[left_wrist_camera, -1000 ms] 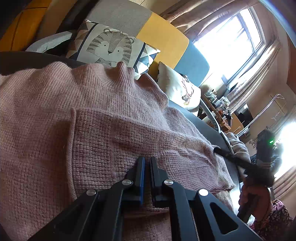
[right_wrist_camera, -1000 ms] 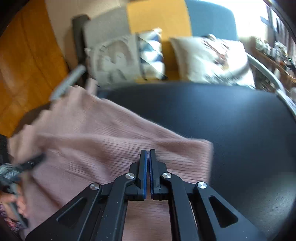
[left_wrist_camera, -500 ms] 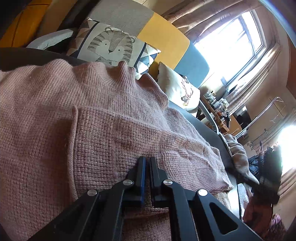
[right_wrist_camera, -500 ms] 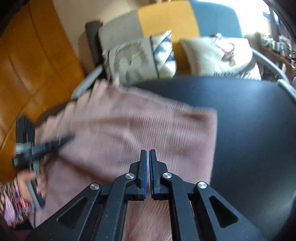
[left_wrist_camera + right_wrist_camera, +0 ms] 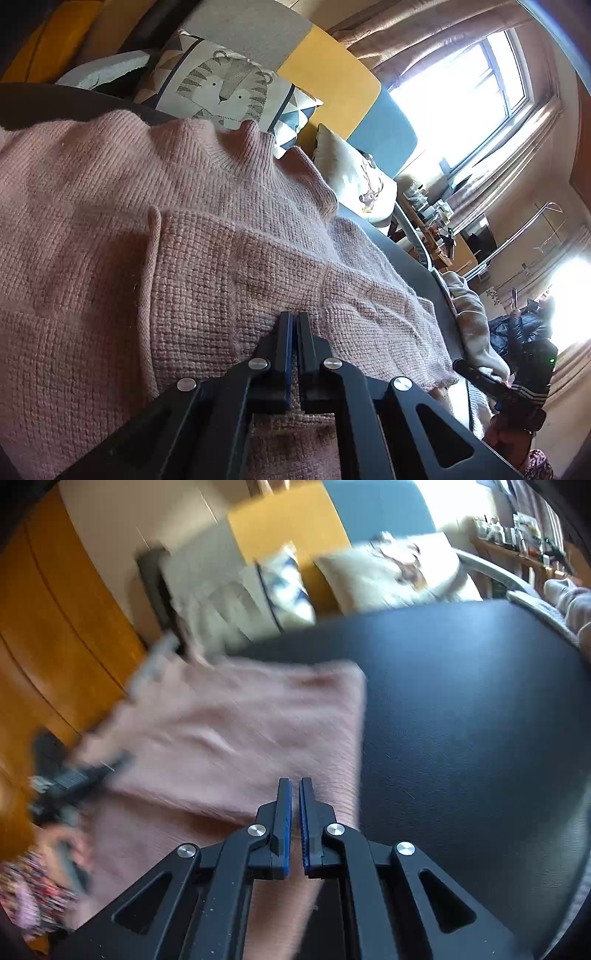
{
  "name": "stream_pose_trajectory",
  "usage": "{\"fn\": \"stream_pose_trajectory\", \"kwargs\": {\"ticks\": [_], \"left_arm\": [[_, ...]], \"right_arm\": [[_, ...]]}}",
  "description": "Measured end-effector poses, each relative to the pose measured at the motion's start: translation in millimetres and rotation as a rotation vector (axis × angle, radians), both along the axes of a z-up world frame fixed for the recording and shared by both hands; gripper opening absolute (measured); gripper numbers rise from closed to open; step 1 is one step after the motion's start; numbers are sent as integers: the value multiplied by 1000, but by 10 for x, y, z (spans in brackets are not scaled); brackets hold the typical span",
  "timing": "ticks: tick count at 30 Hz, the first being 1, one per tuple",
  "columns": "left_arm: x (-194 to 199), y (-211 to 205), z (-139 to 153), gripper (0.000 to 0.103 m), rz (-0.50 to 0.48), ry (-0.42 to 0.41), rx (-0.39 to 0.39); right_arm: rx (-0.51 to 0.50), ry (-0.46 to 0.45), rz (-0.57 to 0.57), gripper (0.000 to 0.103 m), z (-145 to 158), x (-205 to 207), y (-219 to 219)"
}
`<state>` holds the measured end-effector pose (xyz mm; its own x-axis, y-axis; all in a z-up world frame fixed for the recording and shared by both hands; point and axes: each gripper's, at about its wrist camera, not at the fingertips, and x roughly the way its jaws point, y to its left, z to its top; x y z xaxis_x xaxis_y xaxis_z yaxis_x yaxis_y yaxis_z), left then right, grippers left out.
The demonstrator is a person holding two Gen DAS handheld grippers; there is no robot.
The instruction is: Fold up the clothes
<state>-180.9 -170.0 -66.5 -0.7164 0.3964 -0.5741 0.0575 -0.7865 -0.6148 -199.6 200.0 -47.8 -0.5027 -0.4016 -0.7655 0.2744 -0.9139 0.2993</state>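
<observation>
Jaws of the left gripper (image 5: 294, 319) stand pressed together in the left wrist view, low over the pink sweater (image 5: 155, 236); knit shows in the slit lower down, but whether any is pinched I cannot tell. The sweater spreads left and far from the tips, its collar at the far side toward the tiger cushion (image 5: 221, 88). A folded-over panel lies across it, its long axis running from the left down to the near right, where its end hangs at the table (image 5: 413, 266) edge. The other gripper shows just past that end.

In the right wrist view, which is blurred, the right gripper (image 5: 295, 786) also has its jaws together, nothing visibly between them. The sweater lies under and to the left of the tips; its right edge runs from far to near just right of them, with bare black table beyond.

My reading: the right gripper is nearer that free edge, so the next fold likely falls to it.
</observation>
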Motion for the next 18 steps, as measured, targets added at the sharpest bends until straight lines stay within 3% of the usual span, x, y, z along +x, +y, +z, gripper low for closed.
{"fn": "stream_pose_trajectory", "kwargs": {"ticks": [5, 7, 11, 12, 17, 18], "left_arm": [[-1, -13, -18, 3, -1, 3, 12], [0, -15, -24, 3, -1, 3, 14], [3, -27, -35, 3, -2, 6, 21], [5, -27, -37, 3, -3, 7, 21], [-1, -36, -55, 2, -6, 9, 33], [-2, -37, -57, 2, -6, 9, 35]], "right_arm": [[-91, 37, -34, 5, 123, -181, 107], [-75, 63, -35, 5, 166, -384, 17], [-32, -3, -27, 5, -70, -840, -160], [-15, -18, -34, 0, -152, -940, -169], [15, 28, -114, 0, -203, -1004, -147], [63, 51, -103, 0, -156, -962, -236]]}}
